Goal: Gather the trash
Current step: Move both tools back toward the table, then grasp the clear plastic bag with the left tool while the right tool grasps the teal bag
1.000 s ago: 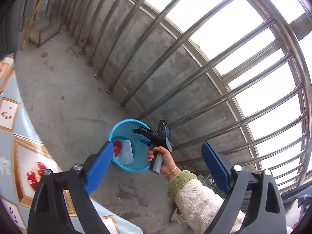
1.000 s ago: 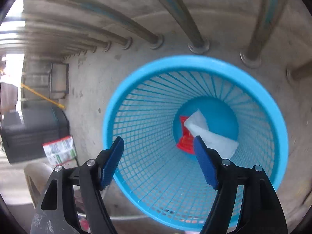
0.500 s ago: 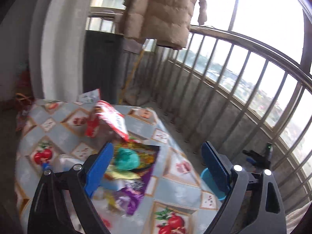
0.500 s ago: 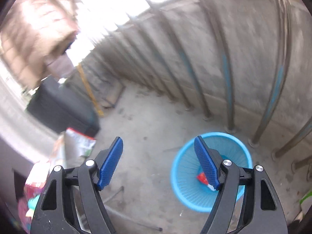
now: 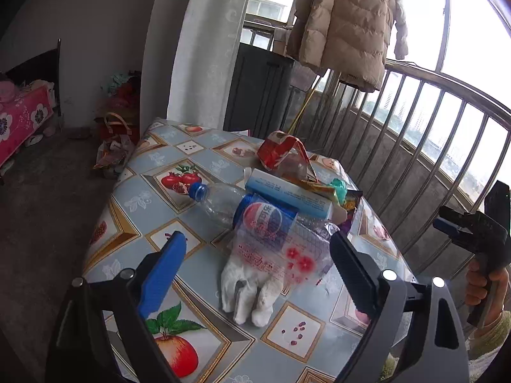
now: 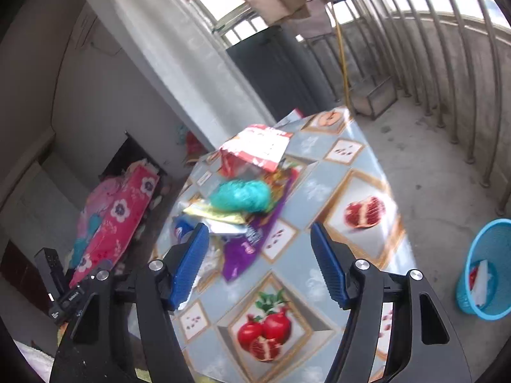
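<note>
Trash lies heaped on a table with a fruit-print cloth (image 5: 153, 217). In the left wrist view I see a white glove (image 5: 252, 290), a clear Pepsi bottle (image 5: 246, 210) with a blue cap, a blue-white box (image 5: 287, 194) and a red wrapper (image 5: 281, 153). My left gripper (image 5: 255, 265) is open and empty, just above the glove. My right gripper (image 6: 258, 265) is open and empty over the table (image 6: 351, 185), near a purple wrapper (image 6: 252, 239) and a teal wad (image 6: 242, 194). The blue mesh basket (image 6: 485, 265) stands on the floor at the right with white and red trash inside.
A metal railing (image 5: 431, 134) runs along the balcony behind the table. A beige coat (image 5: 348, 22) hangs above it. A dark cabinet (image 5: 258, 92) stands past the table. A pink flowered bed (image 6: 118, 217) and bags on the floor (image 5: 115, 146) lie to the left.
Both grippers swung away from the blue basket and back to the table. The right gripper rose from inside the basket rim; the left now hovers over the glove. Both stayed open.
</note>
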`<move>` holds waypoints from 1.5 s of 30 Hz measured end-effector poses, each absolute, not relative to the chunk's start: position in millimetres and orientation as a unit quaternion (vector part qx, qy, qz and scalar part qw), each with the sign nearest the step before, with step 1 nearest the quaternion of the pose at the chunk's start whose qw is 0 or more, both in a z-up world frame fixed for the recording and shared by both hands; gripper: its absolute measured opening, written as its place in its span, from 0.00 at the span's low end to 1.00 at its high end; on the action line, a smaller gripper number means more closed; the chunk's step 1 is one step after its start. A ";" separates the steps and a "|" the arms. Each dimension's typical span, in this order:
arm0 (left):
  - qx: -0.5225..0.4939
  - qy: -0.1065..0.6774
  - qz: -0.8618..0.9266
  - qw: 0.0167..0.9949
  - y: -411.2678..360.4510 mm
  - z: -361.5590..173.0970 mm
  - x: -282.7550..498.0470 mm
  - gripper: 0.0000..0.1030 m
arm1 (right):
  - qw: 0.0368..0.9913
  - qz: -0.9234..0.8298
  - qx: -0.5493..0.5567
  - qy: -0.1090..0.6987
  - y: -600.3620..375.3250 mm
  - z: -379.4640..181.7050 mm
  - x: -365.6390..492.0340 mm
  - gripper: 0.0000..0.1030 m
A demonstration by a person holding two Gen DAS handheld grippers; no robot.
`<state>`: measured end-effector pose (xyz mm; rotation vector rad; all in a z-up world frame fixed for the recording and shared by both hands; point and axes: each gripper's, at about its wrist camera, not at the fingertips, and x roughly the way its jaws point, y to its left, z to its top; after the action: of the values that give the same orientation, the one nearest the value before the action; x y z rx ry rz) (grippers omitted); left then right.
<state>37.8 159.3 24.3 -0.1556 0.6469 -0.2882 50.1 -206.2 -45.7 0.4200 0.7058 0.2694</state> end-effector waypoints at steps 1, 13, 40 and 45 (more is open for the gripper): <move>-0.078 0.321 -0.149 0.932 157.4 18.2 37.1 0.86 | 0.903 0.138 0.204 0.352 -194.0 -47.8 53.7 0.57; 0.033 0.304 -0.235 0.923 83.8 -8.0 47.6 0.86 | 0.896 0.163 0.148 0.386 -108.5 -40.4 88.5 0.46; -0.027 0.351 -0.161 0.922 93.6 -40.3 105.5 0.30 | 0.858 0.173 0.209 0.436 -115.6 -83.4 192.1 0.52; -0.083 0.357 -0.152 0.918 116.9 -33.8 111.9 0.14 | 0.851 0.162 0.220 0.448 -116.4 -89.3 195.8 0.45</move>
<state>111.9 116.9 -33.8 -0.1715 0.7344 -0.3126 195.8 -116.4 -89.3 0.4632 0.9442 0.3408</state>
